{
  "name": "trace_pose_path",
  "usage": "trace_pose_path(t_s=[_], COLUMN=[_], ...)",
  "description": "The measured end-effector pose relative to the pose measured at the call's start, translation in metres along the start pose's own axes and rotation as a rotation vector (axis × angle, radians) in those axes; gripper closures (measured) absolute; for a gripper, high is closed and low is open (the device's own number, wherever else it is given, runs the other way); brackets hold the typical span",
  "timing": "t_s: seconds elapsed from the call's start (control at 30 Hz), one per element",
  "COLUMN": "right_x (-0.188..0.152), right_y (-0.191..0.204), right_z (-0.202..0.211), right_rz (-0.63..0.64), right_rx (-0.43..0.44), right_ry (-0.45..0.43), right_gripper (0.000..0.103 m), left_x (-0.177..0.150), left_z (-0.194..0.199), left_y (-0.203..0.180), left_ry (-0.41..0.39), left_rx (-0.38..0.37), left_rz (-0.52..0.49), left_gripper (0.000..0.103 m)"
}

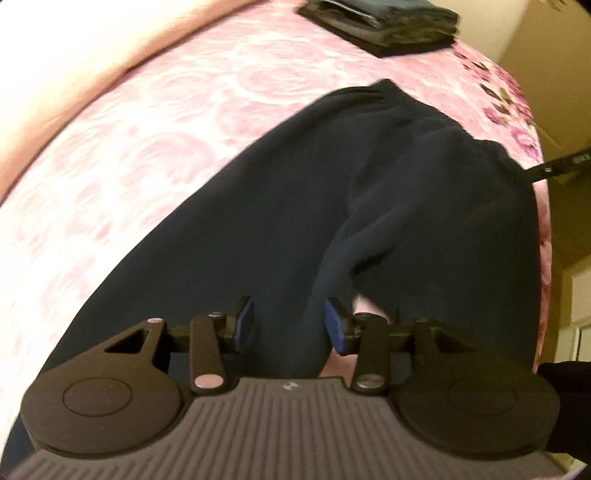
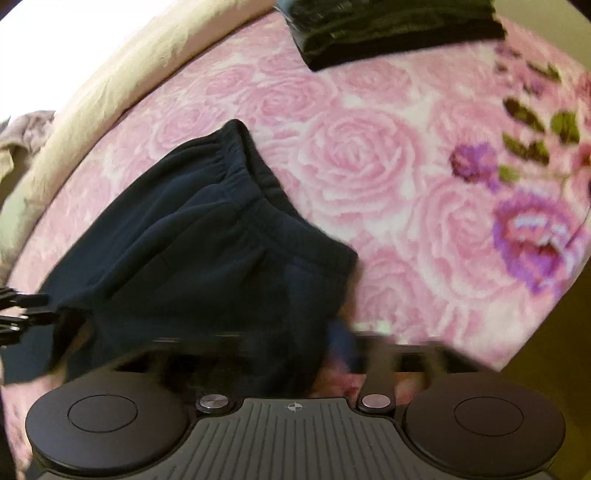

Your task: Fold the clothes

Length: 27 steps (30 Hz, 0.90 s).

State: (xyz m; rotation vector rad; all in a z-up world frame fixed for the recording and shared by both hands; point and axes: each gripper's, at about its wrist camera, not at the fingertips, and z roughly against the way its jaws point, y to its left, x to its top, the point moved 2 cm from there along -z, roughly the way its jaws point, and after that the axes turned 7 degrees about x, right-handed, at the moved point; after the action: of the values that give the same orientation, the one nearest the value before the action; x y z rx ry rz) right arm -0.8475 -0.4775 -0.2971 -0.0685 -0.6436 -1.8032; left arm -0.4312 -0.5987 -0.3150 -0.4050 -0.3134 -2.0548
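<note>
Navy trousers [image 1: 332, 206] on a pink rose-patterned blanket [image 2: 369, 155]

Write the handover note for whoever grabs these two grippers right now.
Left gripper: open, fingers astride a leg of the dark navy fleece sweatpants, not yet closed.
Right gripper: motion-blurred at the waistband end; grip cannot be told.
Sweatpants lie spread on the pink rose-patterned blanket.
Done: a stack of dark folded clothes sits at the far edge.
Left: fold the sweatpants, add them to the stack.
</note>
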Motion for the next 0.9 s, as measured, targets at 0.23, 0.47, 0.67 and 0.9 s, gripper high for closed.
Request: trace_pose_path(t_s=[0.23,0.47,0.67,0.9], right_x=[-0.019,-0.059,-0.094,-0.130], right_y=[0.042,0.126,0.207,0.276], right_z=[0.007,0.006,0.012,0.027], right_rz=[0.027,0.123,0.214,0.254], right_rx=[0.014,0.089,0.143,0.157], right_ry=[0.034,0.108,0.141,0.146], right_gripper=[0.033,0.033,0.033,0.033], left_x=[-0.090,-0.205,-0.300,-0.376], left_z=[0.072,0.148,0.205,0.255], left_y=[0.019,0.023,0.028,0.034], left_ry=[0.025,0.091,0.135,0.157], left_rx=[0.146,0.281,0.365,0.389], left_rz=[0.126,0.269,0.396,0.419], left_gripper=[0.066,0.063,0.060,0.057])
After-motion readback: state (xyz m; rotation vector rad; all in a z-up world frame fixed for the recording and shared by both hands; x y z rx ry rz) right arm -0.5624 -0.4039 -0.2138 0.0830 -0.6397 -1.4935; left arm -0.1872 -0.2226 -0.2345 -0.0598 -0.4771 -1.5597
